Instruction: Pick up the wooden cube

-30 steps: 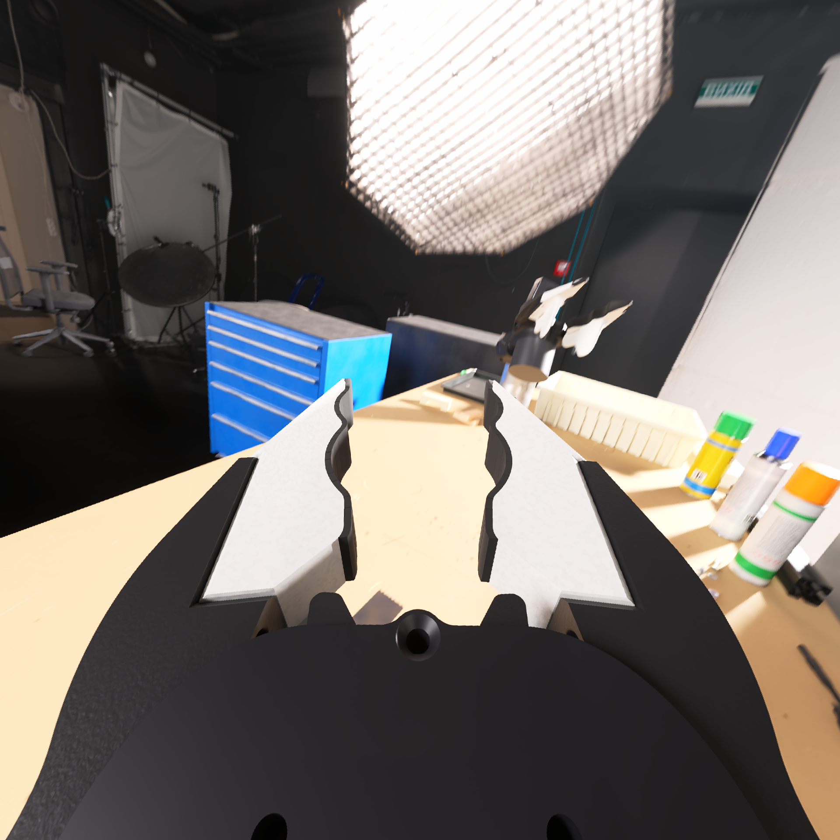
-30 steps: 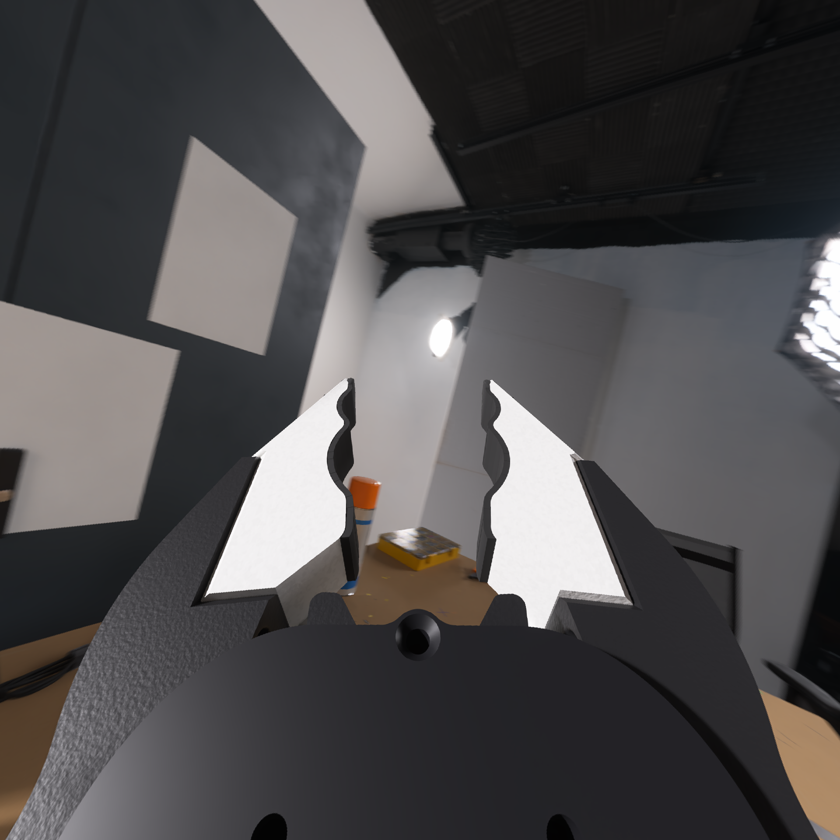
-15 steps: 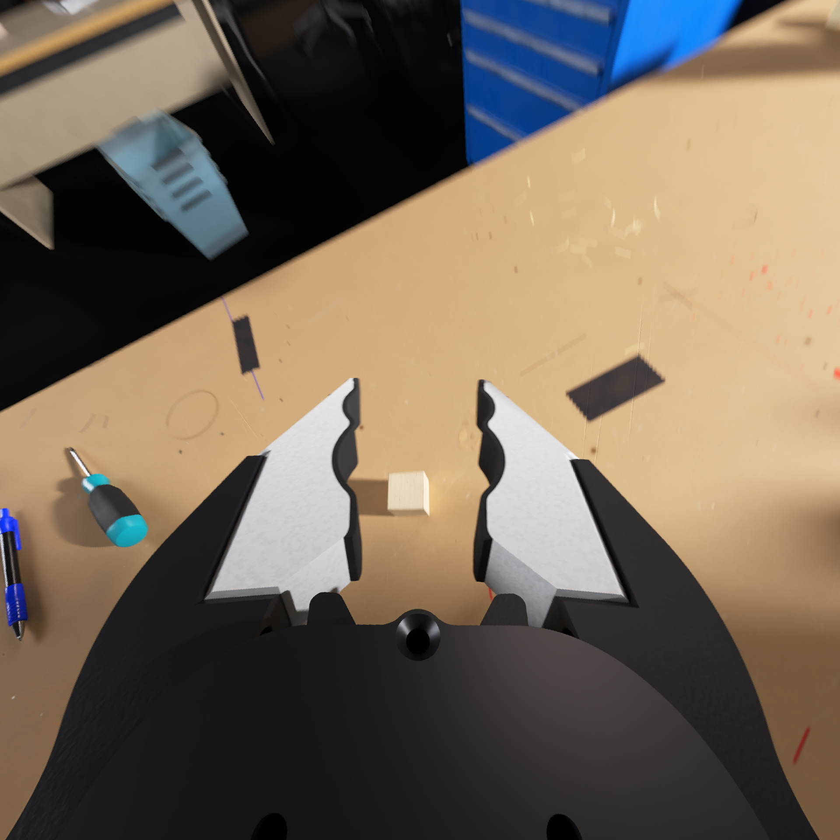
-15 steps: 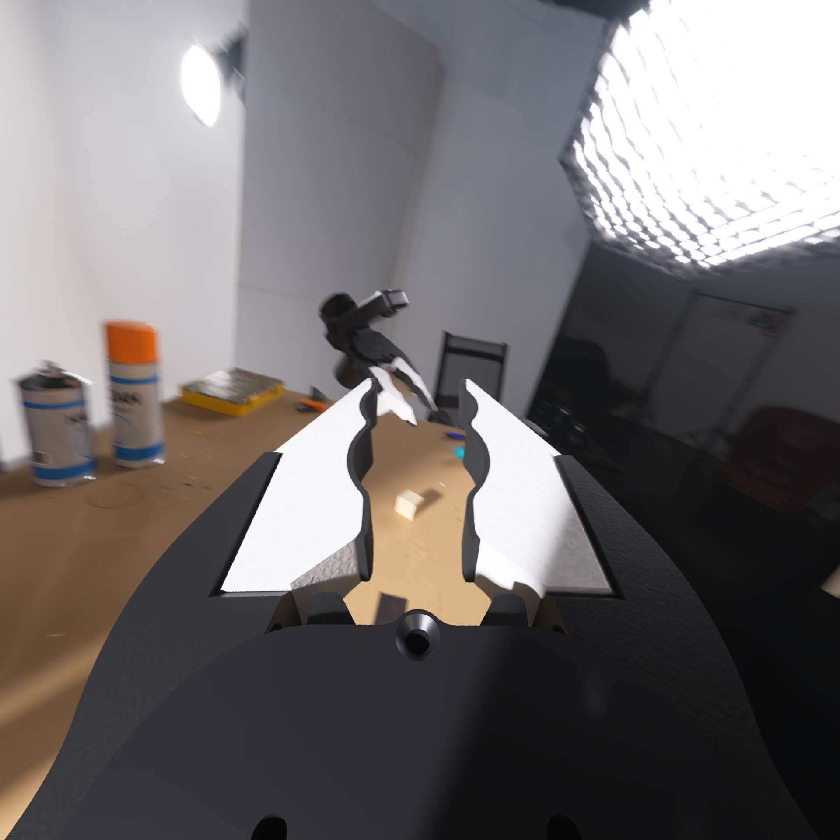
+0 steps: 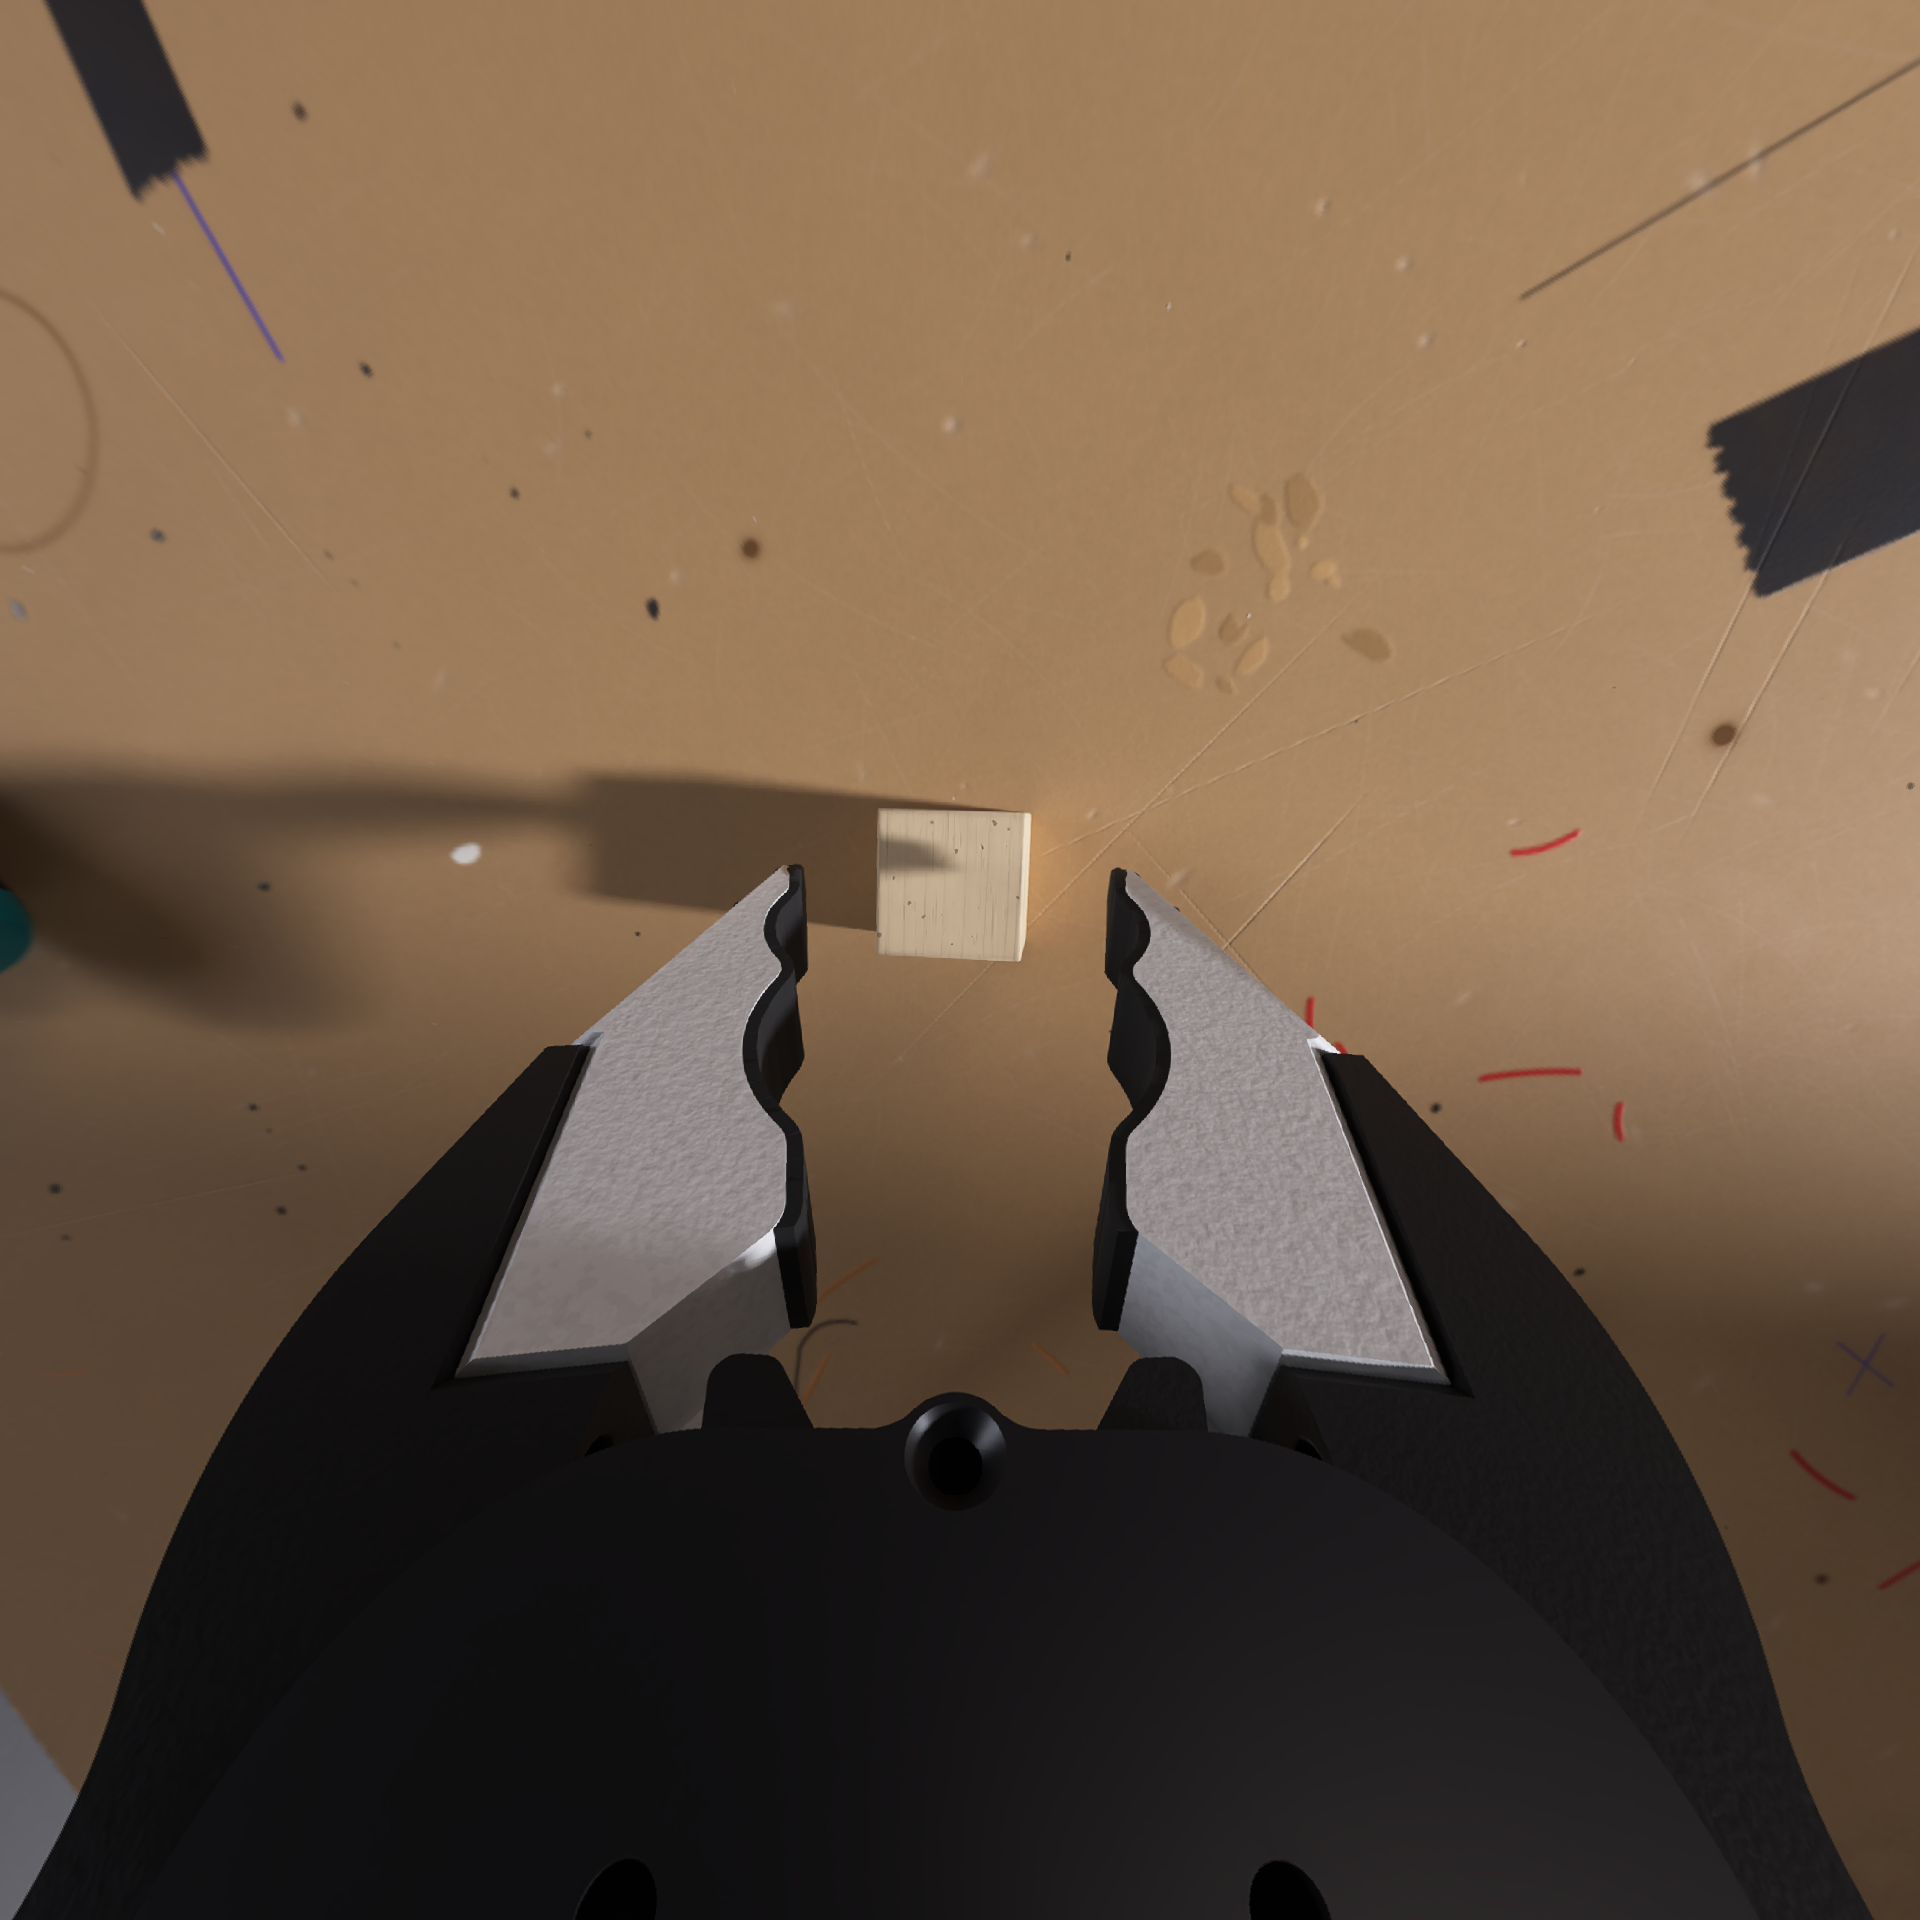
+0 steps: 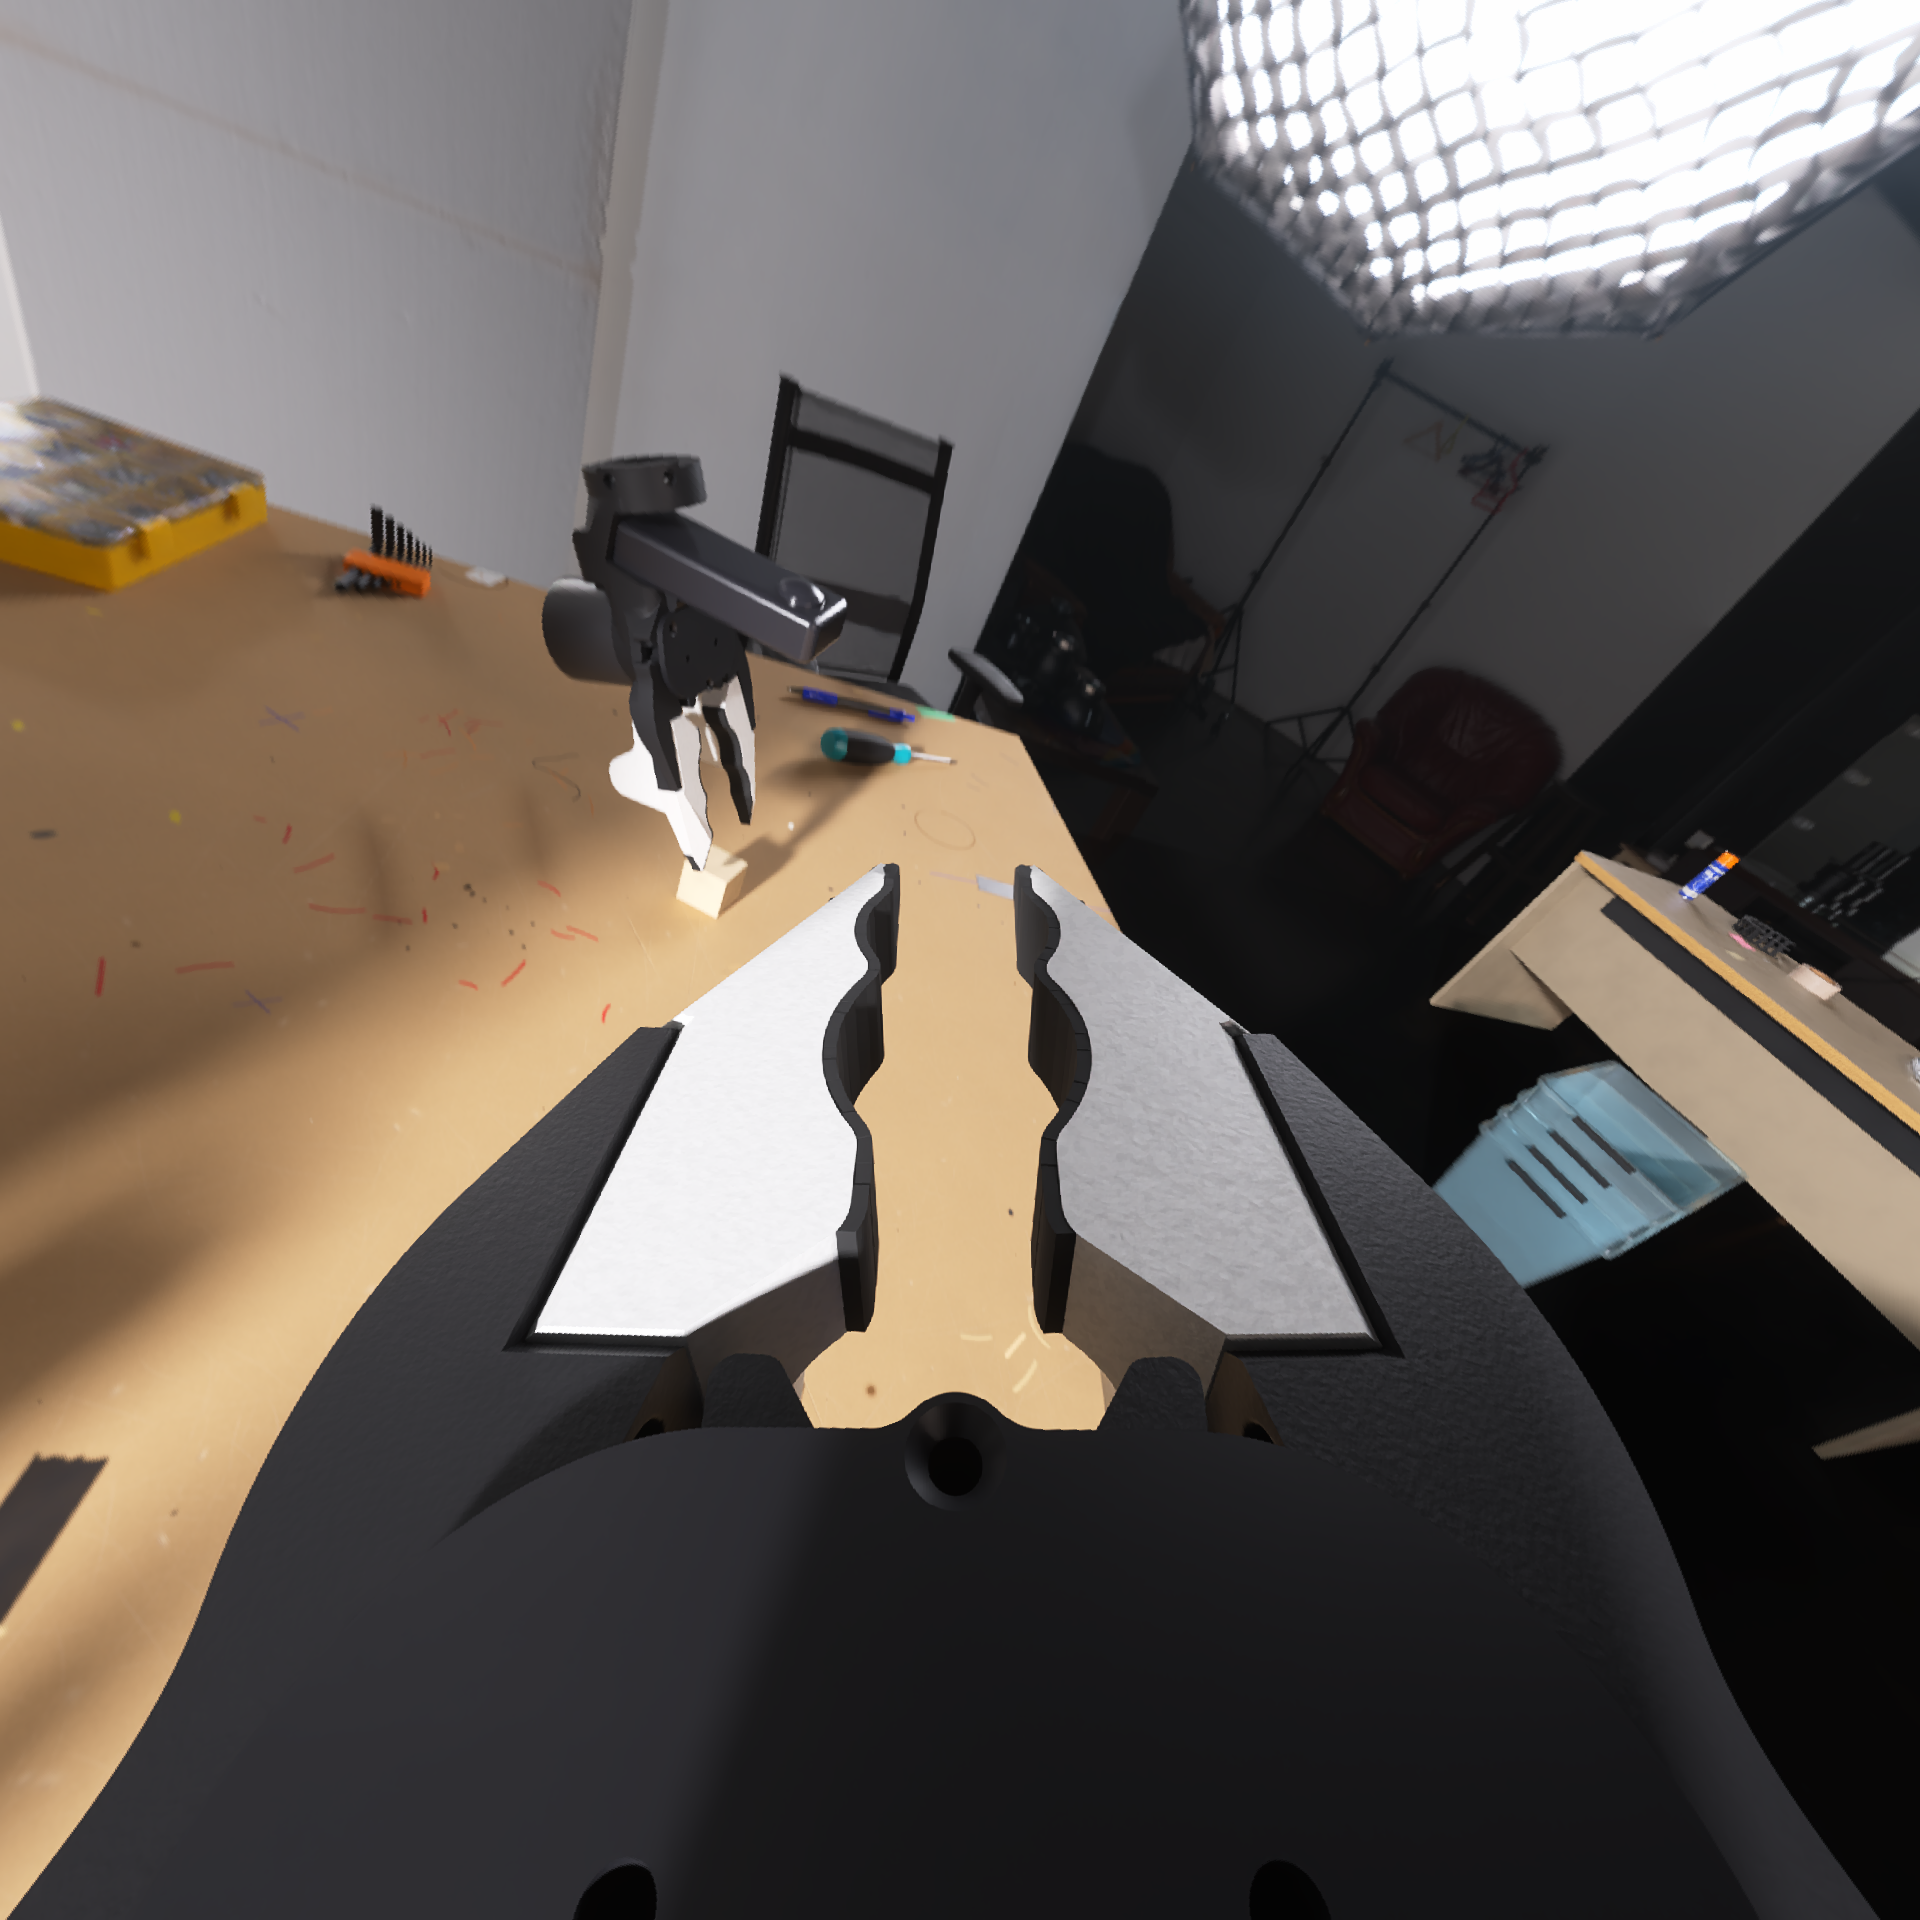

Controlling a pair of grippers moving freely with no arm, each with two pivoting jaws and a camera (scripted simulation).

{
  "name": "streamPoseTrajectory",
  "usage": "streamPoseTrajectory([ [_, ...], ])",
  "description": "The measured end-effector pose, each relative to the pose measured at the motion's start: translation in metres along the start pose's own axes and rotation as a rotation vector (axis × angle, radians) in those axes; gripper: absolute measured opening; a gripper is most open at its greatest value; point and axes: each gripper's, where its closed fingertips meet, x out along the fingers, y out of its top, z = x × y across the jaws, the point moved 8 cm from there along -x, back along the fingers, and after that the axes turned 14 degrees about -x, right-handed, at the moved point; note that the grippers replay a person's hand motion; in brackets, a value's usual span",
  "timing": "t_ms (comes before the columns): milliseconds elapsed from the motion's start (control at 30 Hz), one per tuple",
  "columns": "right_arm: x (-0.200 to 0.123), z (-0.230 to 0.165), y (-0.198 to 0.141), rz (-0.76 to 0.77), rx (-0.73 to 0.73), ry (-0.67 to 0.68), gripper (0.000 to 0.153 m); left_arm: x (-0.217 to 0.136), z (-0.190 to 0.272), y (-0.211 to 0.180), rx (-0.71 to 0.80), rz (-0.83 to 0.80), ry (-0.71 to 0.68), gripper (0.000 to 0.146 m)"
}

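Wooden cube between spread jaws

Grey walls, bright softbox, black chair.

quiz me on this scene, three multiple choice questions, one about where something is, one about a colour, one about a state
1. Where is the wooden cube?
A. On the table, just ahead of the left gripper's tips
B. Inside the yellow case
C. Clamped in the right gripper

2. What colour is the screwdriver's handle tip?
A. Red
B. Teal
C. White

3. How does the left gripper stand?
A. Shut on the cube
B. Shut on nothing
C. Open

Answers: 1 A, the cube rests on the table beyond the parted tips. 2 B, the screwdriver shows black and teal. 3 C, a wide gap separates its jaws.
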Motion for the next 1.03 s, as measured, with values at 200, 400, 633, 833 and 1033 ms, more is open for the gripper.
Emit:
streamPoseTrajectory([
  [200,0.012,-0.008,-0.007,-0.097,-0.076,0.042,0.024,0.019,-0.007,-0.008,-0.013,-0.099,0.026,0.059],
  [400,0.016,-0.013,-0.01,-0.134,-0.12,0.065,0.025,0.031,-0.008,-0.01,-0.009,-0.124,-0.01,0.053],
  [633,0.019,-0.014,-0.013,-0.137,-0.111,0.078,0.025,0.02,-0.007,-0.008,0.049,-0.121,0.005,0.035],
  [833,0.036,-0.011,-0.022,-0.129,0.059,0.089,0.024,-0.036,0.018,0.013,0.15,0.128,-0.005,0.035],
  [1033,0.072,-0.02,-0.035,-0.055,0.542,0.236,0.028,-0.104,0.097,0.033,0.493,0.564,-0.13,0.035],
])
